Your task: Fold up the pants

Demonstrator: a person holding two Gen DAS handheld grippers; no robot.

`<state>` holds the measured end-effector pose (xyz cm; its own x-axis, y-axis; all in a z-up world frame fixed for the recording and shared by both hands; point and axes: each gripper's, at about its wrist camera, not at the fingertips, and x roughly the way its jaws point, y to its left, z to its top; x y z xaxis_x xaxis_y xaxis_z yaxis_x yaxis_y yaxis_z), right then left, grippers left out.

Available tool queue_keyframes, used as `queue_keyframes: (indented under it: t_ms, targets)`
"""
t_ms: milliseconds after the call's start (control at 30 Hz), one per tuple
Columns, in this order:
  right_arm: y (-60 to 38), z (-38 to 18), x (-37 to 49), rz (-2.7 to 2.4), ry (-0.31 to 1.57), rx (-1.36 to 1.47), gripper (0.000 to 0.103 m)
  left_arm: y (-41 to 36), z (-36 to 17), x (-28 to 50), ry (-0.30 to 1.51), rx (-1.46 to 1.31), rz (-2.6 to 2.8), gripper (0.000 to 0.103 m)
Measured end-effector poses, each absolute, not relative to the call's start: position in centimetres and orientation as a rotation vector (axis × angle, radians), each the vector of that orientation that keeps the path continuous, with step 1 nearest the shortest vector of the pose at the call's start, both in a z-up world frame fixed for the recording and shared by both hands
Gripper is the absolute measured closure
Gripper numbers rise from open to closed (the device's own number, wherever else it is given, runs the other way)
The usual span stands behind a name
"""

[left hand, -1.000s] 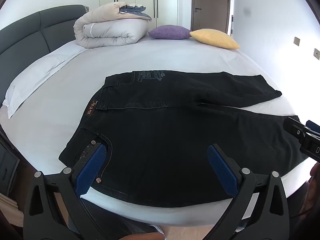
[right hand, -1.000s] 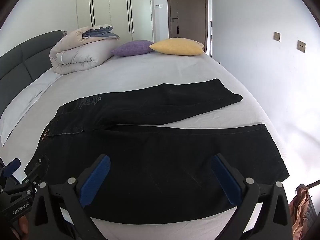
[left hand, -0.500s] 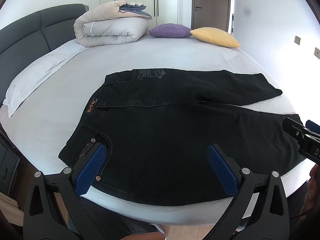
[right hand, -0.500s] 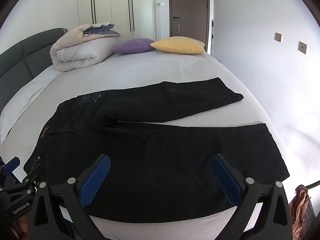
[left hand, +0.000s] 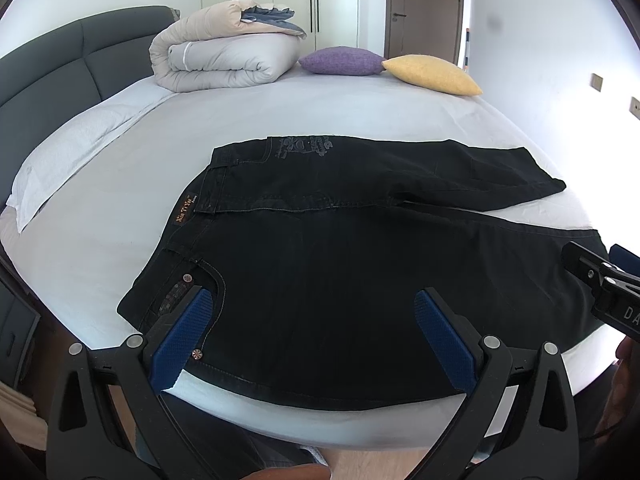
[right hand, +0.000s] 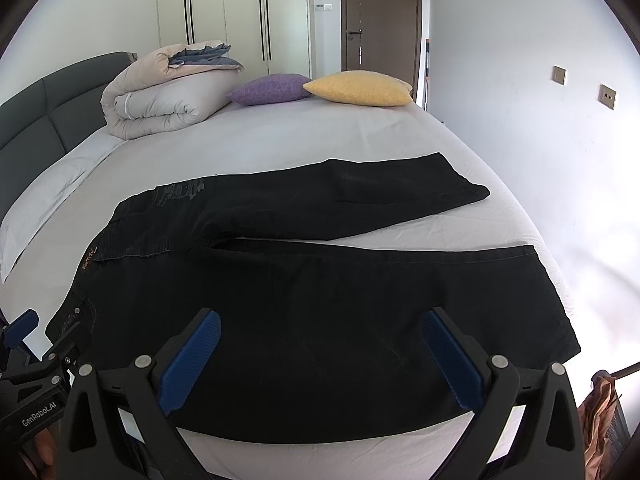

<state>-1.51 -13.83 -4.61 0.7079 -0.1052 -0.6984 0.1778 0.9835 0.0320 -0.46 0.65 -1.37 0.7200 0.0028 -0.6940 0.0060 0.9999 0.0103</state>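
**Black pants laid flat on the bed, both grippers spread above the near edge**

From the left: a white pillow [left hand: 60,160] lies along the bed's left edge, below the dark headboard [left hand: 52,64]. At the far edge rest a rolled duvet [left hand: 224,60], a purple cushion [left hand: 340,61] and a yellow cushion [left hand: 434,74]. The black pants [left hand: 340,272] lie flat on the white sheet [left hand: 320,120], near the bed's front edge; the waistband points to the left edge and the legs to the right. The far leg angles away from the near one, so a wedge of sheet shows between them. The left gripper [left hand: 312,344] hovers over the waist and pocket area with fingers spread wide, grasping nothing. The right gripper [right hand: 320,356] hovers over the near leg, likewise spread and empty.
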Motion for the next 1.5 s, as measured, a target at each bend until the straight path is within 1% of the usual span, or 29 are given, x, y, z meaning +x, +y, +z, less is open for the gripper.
queue_keyframes:
  t_ms: [900,1500]
  targets:
    - [-13.6,-4.5,-1.5,-0.153,0.78,0.085,0.0,0.8,-1.4,-0.4,0.774,0.003,0.004,0.0]
    - [-13.3,-4.9,-1.4,-0.144,0.793,0.08,0.0,0.8,-2.4,-0.5,0.773,0.02,-0.01,0.0]
